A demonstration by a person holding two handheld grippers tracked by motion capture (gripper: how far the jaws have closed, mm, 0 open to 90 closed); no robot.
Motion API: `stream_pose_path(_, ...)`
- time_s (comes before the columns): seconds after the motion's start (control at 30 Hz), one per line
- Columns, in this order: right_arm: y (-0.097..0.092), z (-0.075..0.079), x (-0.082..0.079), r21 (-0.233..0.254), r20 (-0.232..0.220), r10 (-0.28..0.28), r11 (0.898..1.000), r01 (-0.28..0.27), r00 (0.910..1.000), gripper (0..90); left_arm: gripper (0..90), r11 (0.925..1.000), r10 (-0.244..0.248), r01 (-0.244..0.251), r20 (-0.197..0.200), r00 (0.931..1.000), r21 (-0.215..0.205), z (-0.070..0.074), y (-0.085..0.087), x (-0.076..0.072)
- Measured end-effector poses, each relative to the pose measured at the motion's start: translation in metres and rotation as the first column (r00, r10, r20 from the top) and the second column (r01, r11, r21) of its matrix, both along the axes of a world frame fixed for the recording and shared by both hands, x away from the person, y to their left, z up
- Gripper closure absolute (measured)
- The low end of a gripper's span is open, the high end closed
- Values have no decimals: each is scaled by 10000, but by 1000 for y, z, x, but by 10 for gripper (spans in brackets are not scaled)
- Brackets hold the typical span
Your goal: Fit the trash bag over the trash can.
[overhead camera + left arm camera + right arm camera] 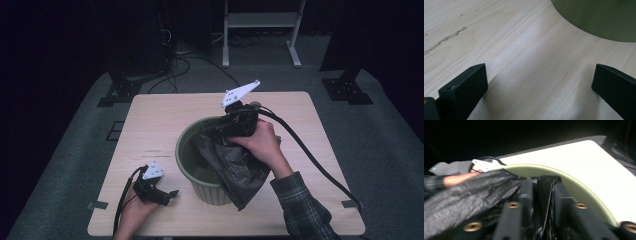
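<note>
— Nearest the person, what was the left gripper (167,196) doing?

— It lay low on the table (150,120), jaws spread wide with bare wood between them, holding nothing. The bin (186,145) stood just beyond it, apart from it.

— And farther in?

— The right gripper (235,121) was up at the bin's far rim, its jaws pinched on a fold of the black bag (235,170). Its own camera showed the plastic squeezed between the jaws right at the green rim. From there the bag trailed across the opening and hung over the near right side, down the outside wall.

— So what might have gone wrong?

— My guess: the plastic is thin and slick, so a hard tug could have slipped or torn it at the pinch. With nothing steadying the bin, a sideways pull might have dragged or tipped it. And most of the bag hung outside, so its weight could have pulled the edge off the rim.
</note>
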State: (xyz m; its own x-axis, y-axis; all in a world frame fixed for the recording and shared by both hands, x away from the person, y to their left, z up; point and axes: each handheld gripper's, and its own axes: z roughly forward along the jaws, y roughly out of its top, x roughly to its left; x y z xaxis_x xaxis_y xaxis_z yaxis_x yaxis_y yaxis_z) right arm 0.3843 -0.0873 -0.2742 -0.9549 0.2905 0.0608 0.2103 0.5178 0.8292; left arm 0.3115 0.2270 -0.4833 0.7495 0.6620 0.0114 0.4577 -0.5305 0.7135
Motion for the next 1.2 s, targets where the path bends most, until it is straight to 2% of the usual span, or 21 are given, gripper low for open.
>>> stream_pose_path(0.13,0,-1,3,-550,303,-558,9968,575,9980,515,0,10000,-4,4,-4,10000,-3,0,0,0)
stream_pose_path(0.3,-6,0,6,-1034,64,-936,9902,938,9956,357,0,10000,-4,4,-4,10000,-4,0,0,0)
stream_pose_path(0.4,-11,2,6,-925,-412,-1026,9908,985,9939,267,0,10000,-4,4,-5,10000,-4,0,0,0)
stream_pose_path(0.6,-25,7,3,-135,-260,-1426,9897,1423,9894,164,0,10000,-44,44,10,10000,1,0,0,0)
stream_pose_path(0.73,-33,7,0,6,-91,-1398,9902,1398,9901,74,0,9999,-116,116,-3,9999,-15,0,0,0)
stream_pose_path(0.8,-37,8,-1,235,-179,-1357,9904,1361,9906,28,0,9999,-145,145,-13,9999,-33,0,1,1)
stream_pose_path(0.9,-41,8,-2,362,-109,-1464,9885,1467,9892,6,0,9998,-166,166,-24,9999,-59,0,1,1)
stream_pose_path(0.97,-43,9,-5,119,156,-1676,9858,1674,9857,0,0,9998,-187,186,-19,9998,-50,0,1,0)
stream_pose_path(1.03,-44,10,-8,96,218,-1586,9873,1584,9871,0,0,9998,-204,204,-40,9998,-90,0,1,0)
stream_pose_path(1.13,-47,12,-12,255,346,-1503,9884,1494,9880,0,0,9995,-265,264,-40,9996,-186,1,1,0)
stream_pose_path(1.2,-51,12,-13,456,244,-1395,9893,1383,9899,0,0,9991,-281,280,-30,9996,-308,3,2,0)
